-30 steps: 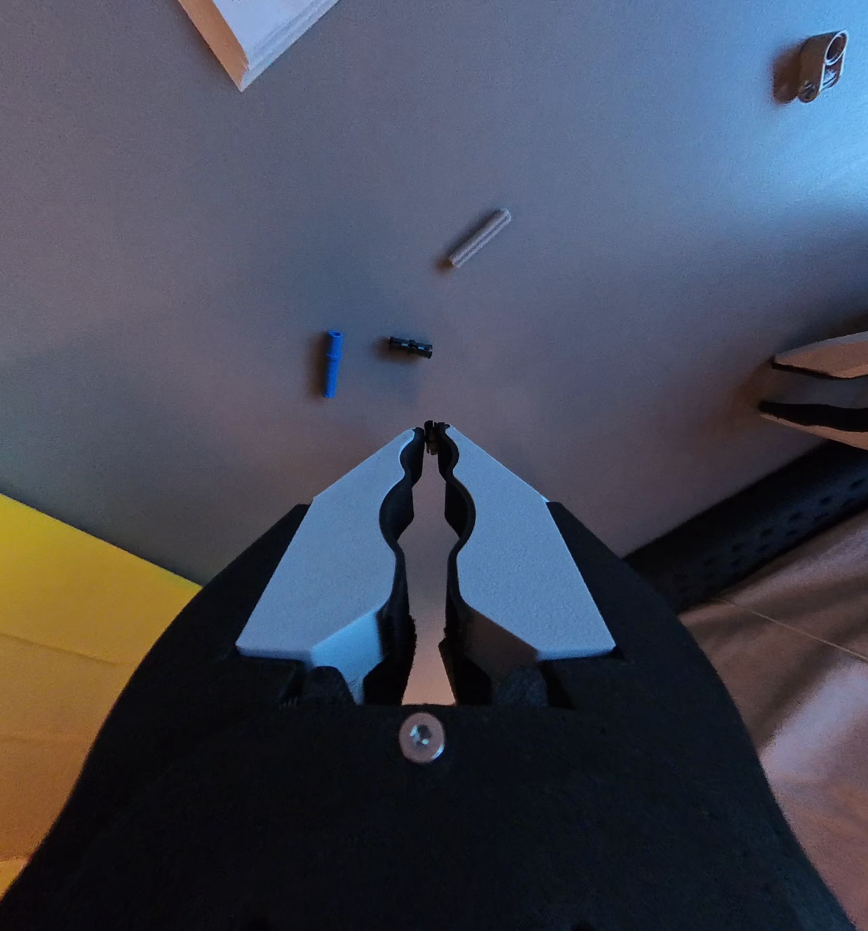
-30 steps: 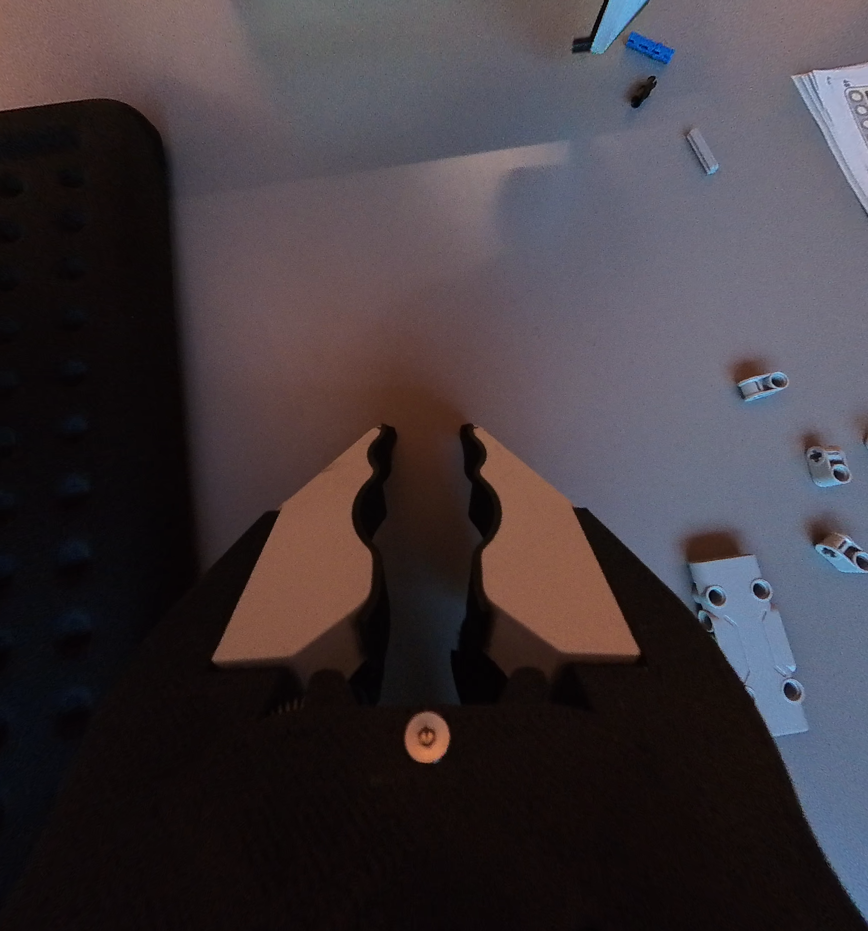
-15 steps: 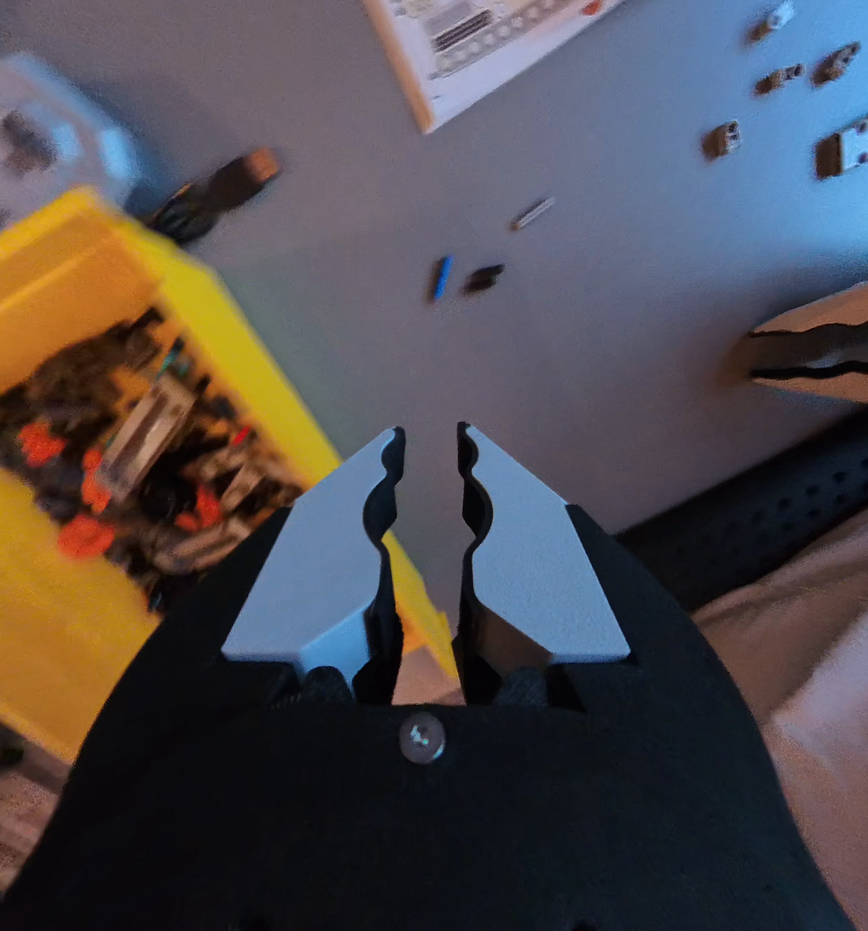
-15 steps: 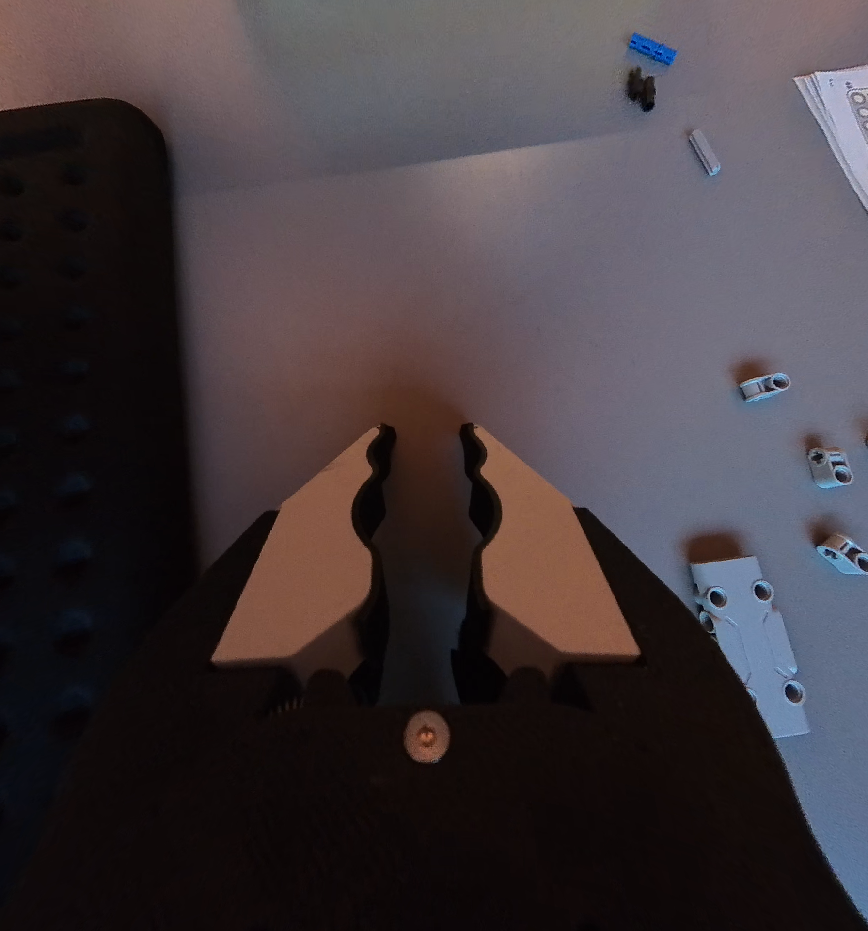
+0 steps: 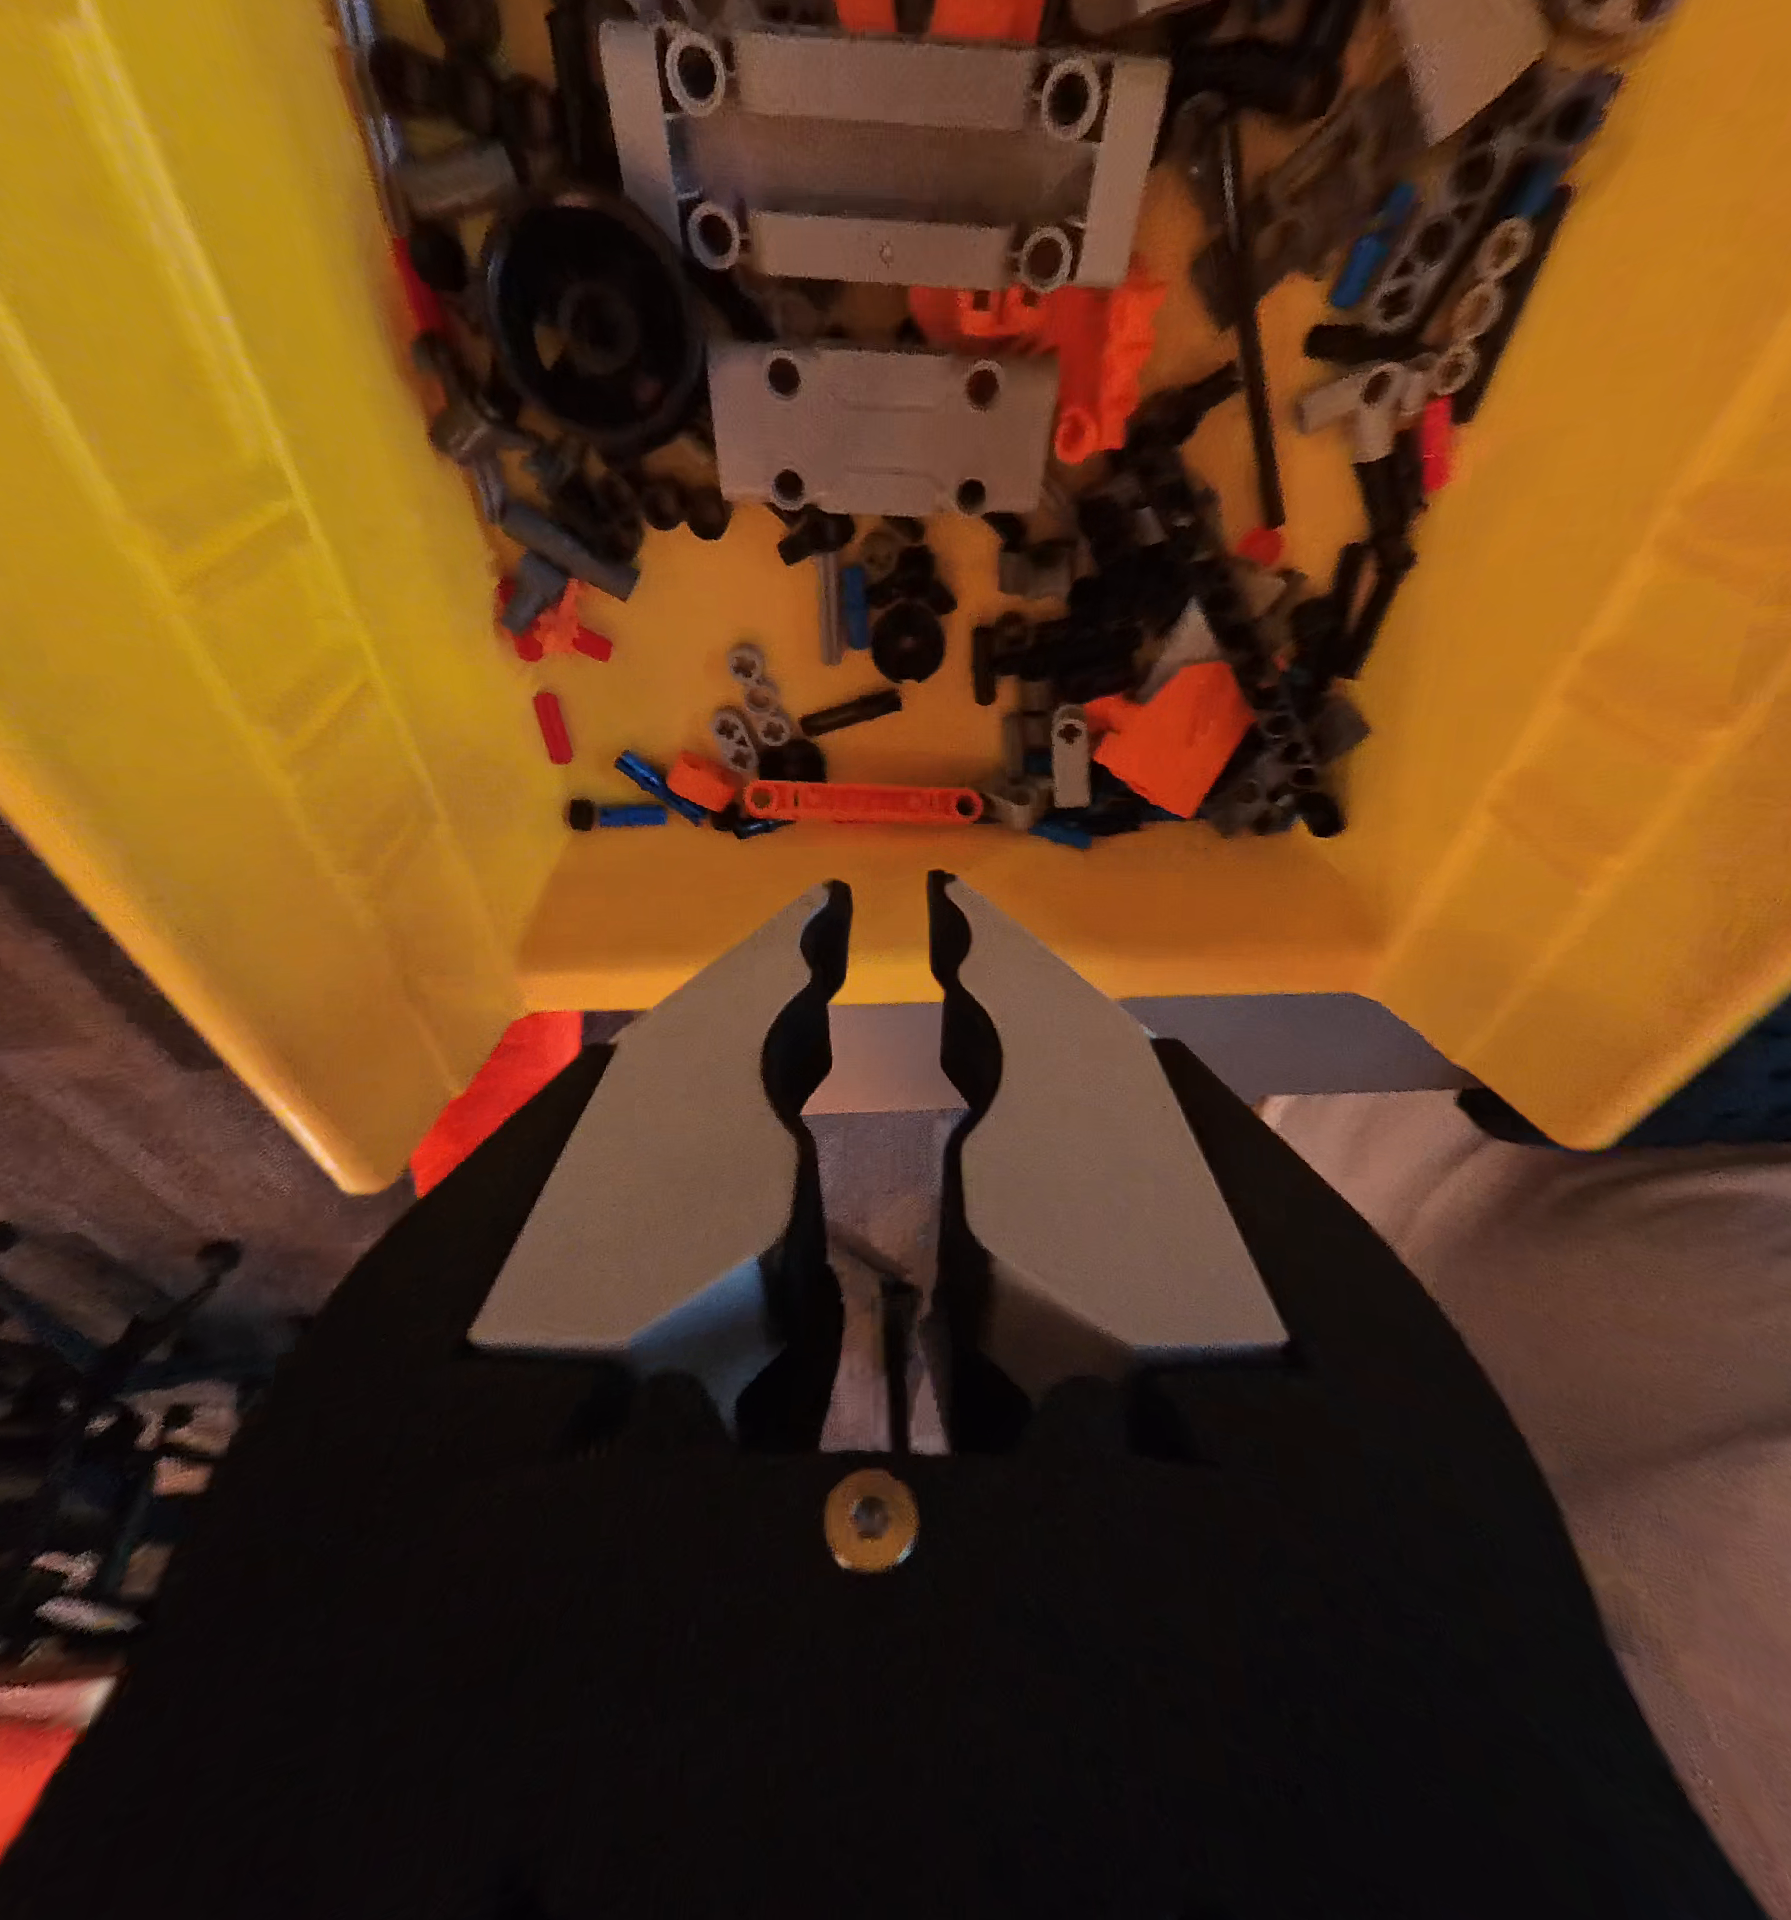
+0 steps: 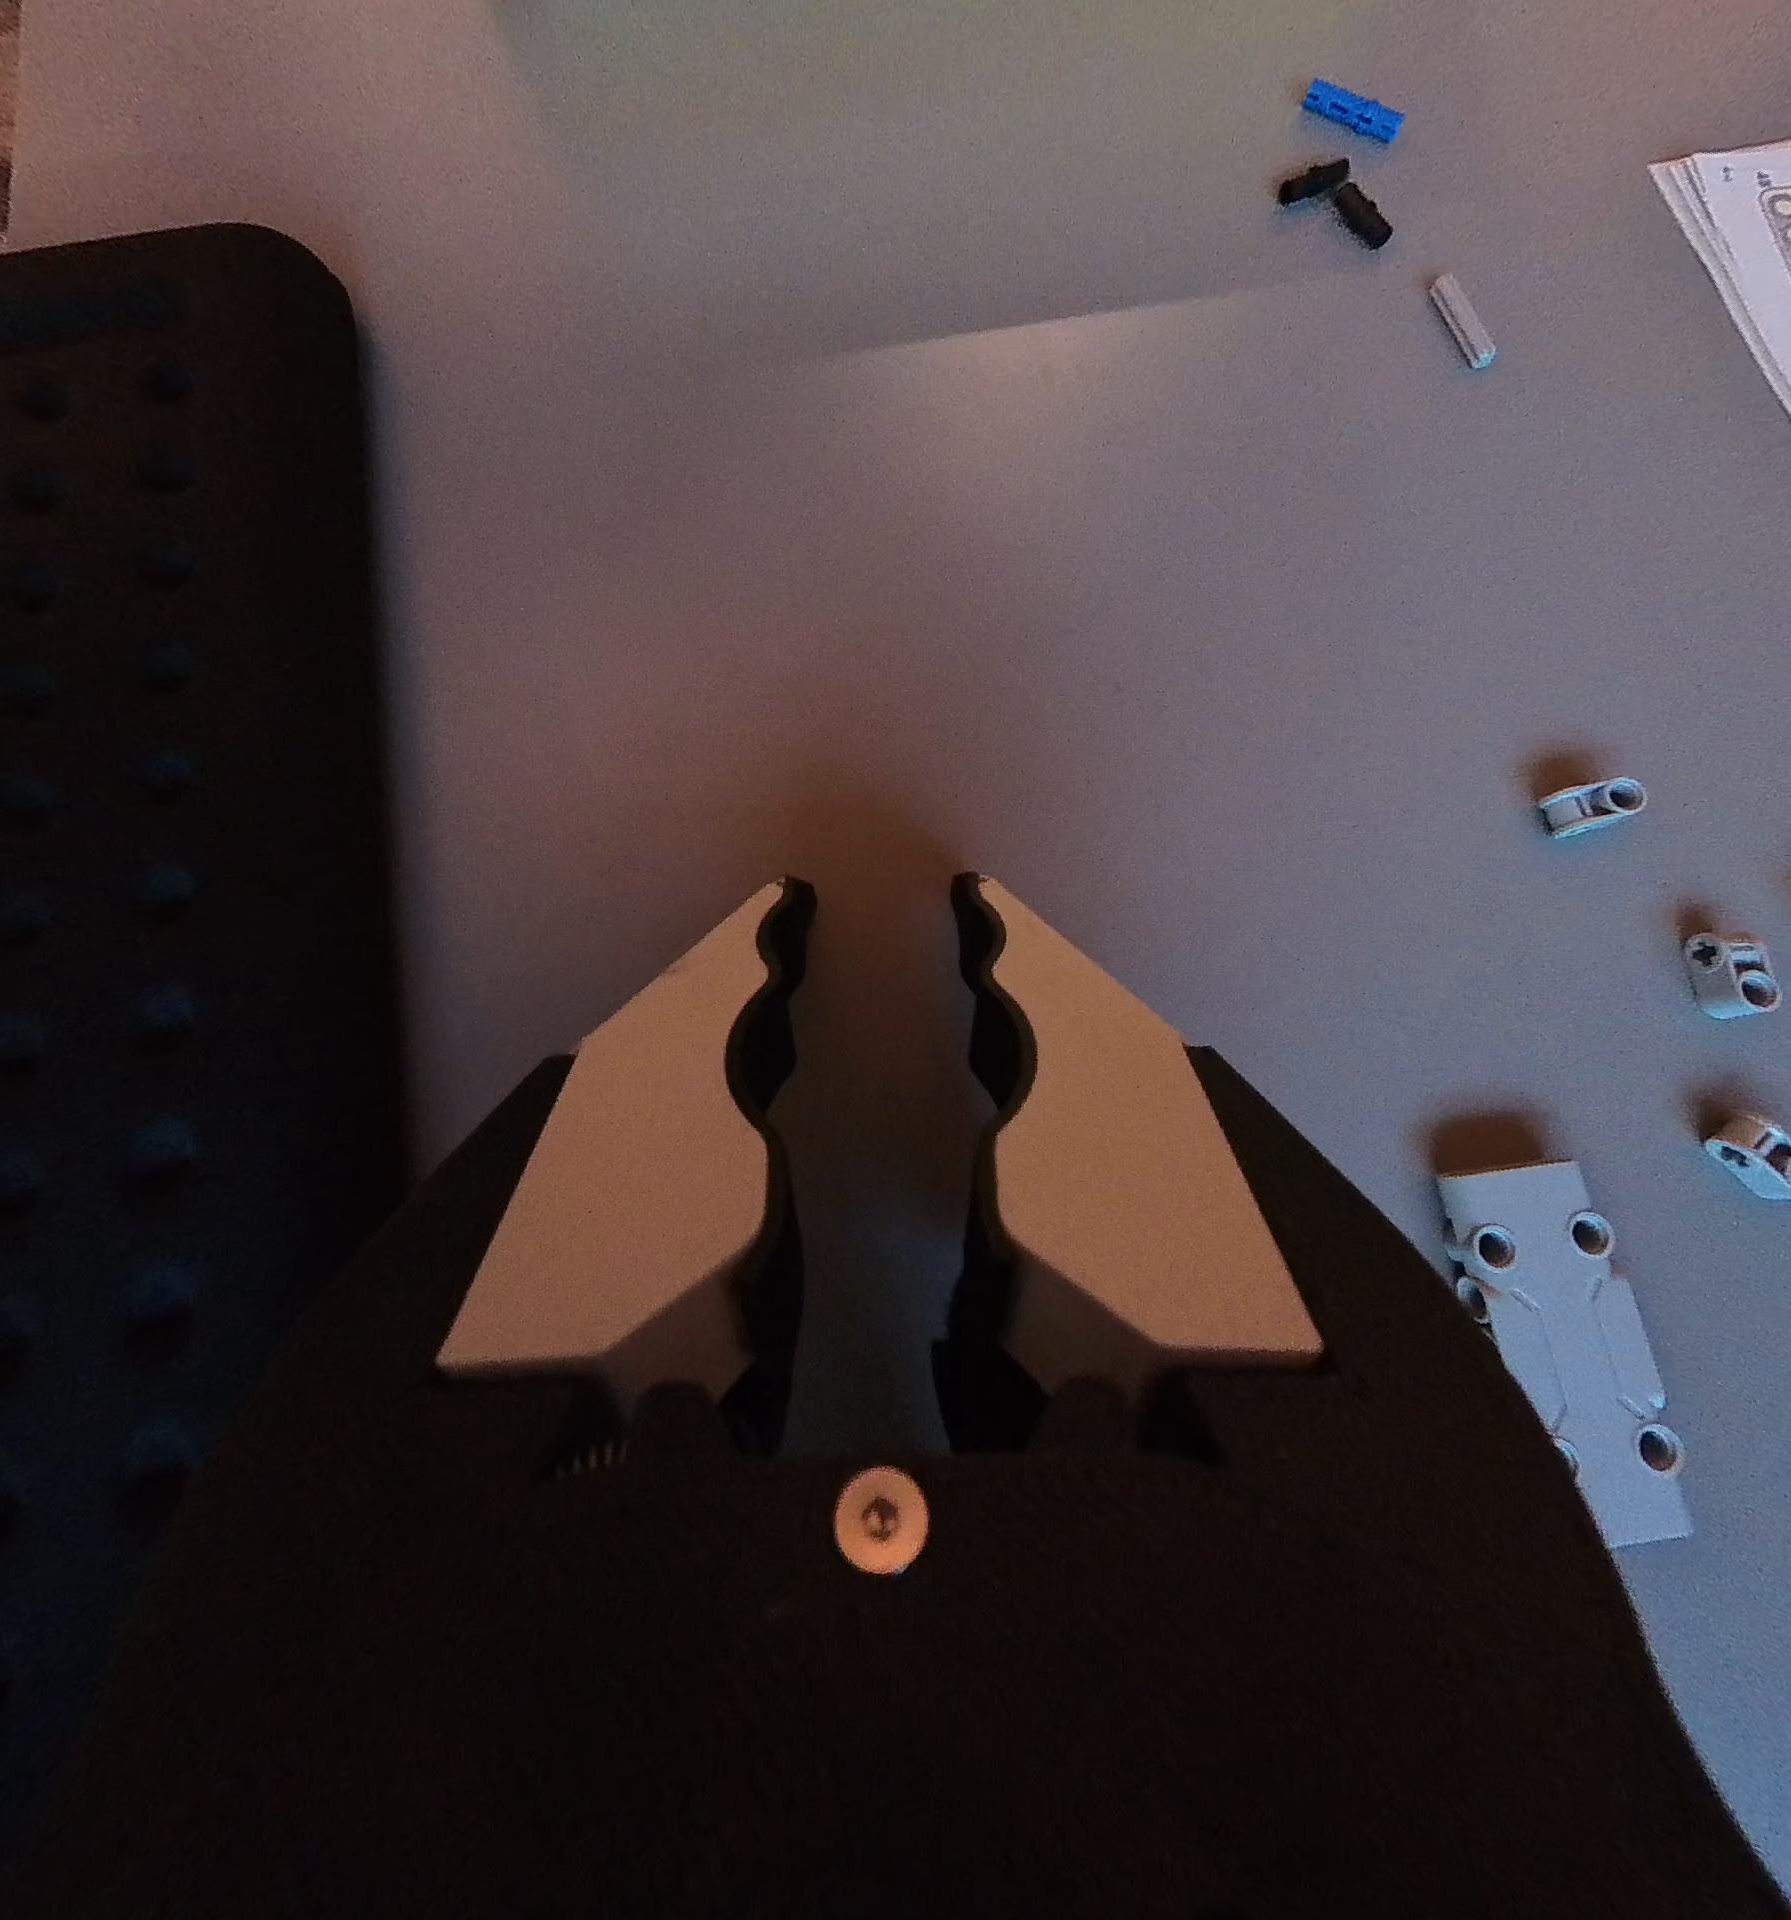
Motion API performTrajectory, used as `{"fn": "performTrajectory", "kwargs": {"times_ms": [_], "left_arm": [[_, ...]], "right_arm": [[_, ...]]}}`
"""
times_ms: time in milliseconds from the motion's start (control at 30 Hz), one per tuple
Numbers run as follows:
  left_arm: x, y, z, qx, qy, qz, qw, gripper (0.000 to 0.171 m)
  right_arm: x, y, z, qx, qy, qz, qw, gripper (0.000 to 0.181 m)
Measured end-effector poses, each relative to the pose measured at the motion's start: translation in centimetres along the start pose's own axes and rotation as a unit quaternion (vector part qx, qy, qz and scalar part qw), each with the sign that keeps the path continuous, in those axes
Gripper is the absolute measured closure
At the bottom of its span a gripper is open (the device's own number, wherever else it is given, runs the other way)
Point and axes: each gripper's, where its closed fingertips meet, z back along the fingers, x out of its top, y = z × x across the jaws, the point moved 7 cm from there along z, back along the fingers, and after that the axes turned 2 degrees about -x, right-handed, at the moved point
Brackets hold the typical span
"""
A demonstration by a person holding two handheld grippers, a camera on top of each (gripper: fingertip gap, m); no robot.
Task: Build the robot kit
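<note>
Left wrist view shows the left tongs [image 5: 886, 883] parted and empty, poised over the near rim of a yellow bin [image 5: 247, 623] heaped with small building pieces; an orange beam [image 5: 863, 802] lies nearest the tips. Coming down slowly, straight over a single piece, would likely avoid snagging neighbours. Right tongs [image 6: 883, 883] hang parted and empty over the grey counter [image 6: 1078, 520], well apart from two black pins [image 6: 1332, 201] and a blue pin [image 6: 1352, 109].
</note>
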Motion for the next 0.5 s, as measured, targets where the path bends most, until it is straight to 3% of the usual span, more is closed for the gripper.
{"fn": "performTrajectory", "kwargs": {"times_ms": [300,433,500], "left_arm": [[0.7,1.1,-4.0,0.093,0.135,-0.043,0.986,0.165],[1.2,0.9,-4.6,0.106,0.147,-0.058,0.982,0.171],[2.0,0.2,-4.3,0.09,0.114,-0.071,0.987,0.17]], "right_arm": [[0.0,0.0,0.0,0.003,-0.003,-0.001,1.0,0.151],[0.0,0.0,0.0,0.003,-0.003,-0.001,1.0,0.151],[0.0,0.0,0.0,0.002,-0.003,-0.001,1.0,0.151]]}}
